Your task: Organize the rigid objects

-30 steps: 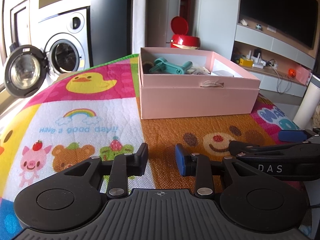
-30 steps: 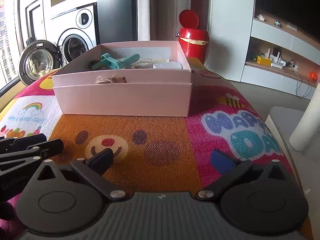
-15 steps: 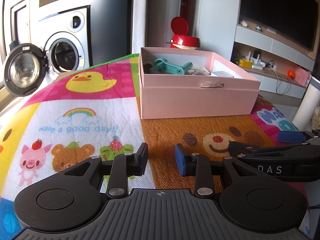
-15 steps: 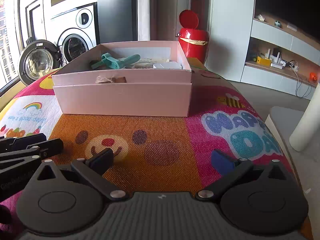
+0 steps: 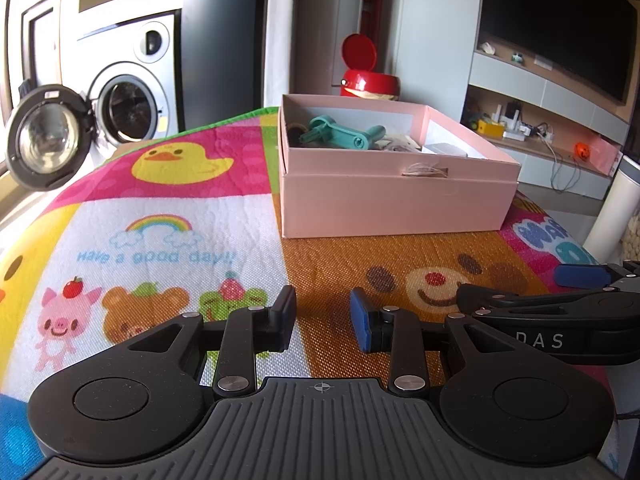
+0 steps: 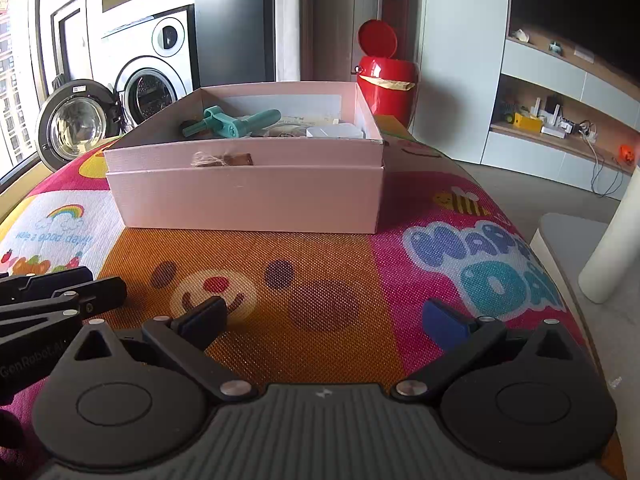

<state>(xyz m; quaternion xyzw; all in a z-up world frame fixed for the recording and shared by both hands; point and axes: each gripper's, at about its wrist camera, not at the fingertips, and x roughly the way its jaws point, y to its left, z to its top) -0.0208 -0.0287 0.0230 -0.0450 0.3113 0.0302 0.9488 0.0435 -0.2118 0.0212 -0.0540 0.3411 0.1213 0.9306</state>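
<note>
Right, both grippers are sitting low over the cartoon play mat (image 5: 168, 208), pointing at the pink box (image 6: 248, 200), which is lying at 12 o'clock from the right gripper and approx 1 o'clock from the left one.

The box is already holding stuff: a teal plastic piece (image 6: 232, 122) is resting at its 10 o'clock corner, a white block (image 6: 336, 132) is sitting at 2 o'clock, and some paler bits between them are too jumbled to name. A twine tag (image 6: 218, 159) is hanging on the near wall.

Risks, as I'm reading it: the box looks like light card, so a gripper nudging the near wall is prob going to slide it along the mat rather than reach inside. The two grippers are also parked v. close together, so swinging either one across is asking for a knock. And that twine could be snagging a fingertip on the way in.

Now the claws. The left gripper (image 5: 323, 322) is showing a narrow gap, w/ nothing between the pads, only mat beneath. The right gripper (image 6: 328, 318) is spread wide, also empty, touching nothing that I can make out.
</note>
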